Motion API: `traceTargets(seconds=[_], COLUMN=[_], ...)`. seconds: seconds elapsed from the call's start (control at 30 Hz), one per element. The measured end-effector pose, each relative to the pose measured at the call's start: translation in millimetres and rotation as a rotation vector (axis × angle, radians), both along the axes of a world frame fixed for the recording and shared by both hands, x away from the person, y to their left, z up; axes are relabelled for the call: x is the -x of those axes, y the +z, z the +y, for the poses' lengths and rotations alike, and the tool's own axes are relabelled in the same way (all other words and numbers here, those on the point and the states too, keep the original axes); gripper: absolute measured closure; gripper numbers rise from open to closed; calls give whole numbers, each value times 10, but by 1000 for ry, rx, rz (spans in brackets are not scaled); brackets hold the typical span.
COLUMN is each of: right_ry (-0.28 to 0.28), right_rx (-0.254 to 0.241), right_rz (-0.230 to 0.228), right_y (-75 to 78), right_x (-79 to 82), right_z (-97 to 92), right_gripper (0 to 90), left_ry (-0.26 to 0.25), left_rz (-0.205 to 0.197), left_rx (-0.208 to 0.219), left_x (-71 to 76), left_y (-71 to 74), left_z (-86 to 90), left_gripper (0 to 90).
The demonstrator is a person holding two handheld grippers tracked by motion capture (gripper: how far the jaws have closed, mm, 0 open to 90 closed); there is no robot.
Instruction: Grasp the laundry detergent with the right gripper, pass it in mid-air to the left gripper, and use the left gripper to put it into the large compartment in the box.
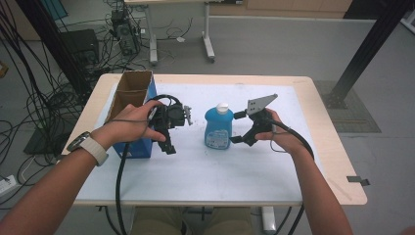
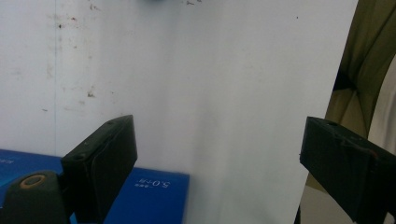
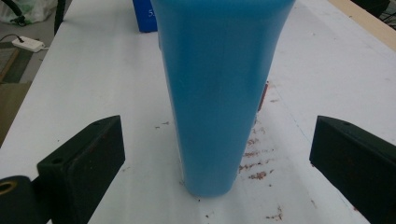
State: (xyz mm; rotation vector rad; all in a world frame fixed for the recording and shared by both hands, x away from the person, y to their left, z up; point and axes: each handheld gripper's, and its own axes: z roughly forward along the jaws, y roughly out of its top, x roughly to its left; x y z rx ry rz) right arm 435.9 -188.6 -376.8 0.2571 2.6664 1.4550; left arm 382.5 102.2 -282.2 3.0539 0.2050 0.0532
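A blue bottle [image 1: 218,129] with a white cap stands upright in the middle of the white sheet [image 1: 220,171]. My right gripper [image 1: 237,128] is just to its right, open, one jaw on either side of the bottle's right flank without touching it. In the right gripper view the blue bottle [image 3: 219,93] rises between the open jaws of the gripper [image 3: 218,140], with a gap on both sides. My left gripper [image 1: 176,129] hangs left of the bottle, beside the box, open and empty. The left gripper view has the gripper [image 2: 217,158] over bare white sheet.
An open cardboard box with blue sides [image 1: 132,115] stands at the table's left; its blue face [image 2: 154,196] lies under the left jaw. Tan table edges [image 1: 337,161] frame the sheet. Cables, desk legs and a black post [image 1: 362,54] stand on the floor beyond.
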Motion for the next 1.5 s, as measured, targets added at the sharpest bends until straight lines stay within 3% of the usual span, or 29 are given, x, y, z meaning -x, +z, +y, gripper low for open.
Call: traceTargets(seconds=[1.1, 1.5], right_ry=[-12, -21], right_rx=[-3, -41], right_rz=[-10, -21], right_y=[-4, -47], right_x=[12, 14], right_z=[45, 89], right_gripper=[31, 37], left_ry=[2, 3], left_rz=[-3, -1], left_rx=[3, 4], left_x=[-3, -2], left_y=[6, -3], left_z=[14, 7], left_gripper=[115, 116])
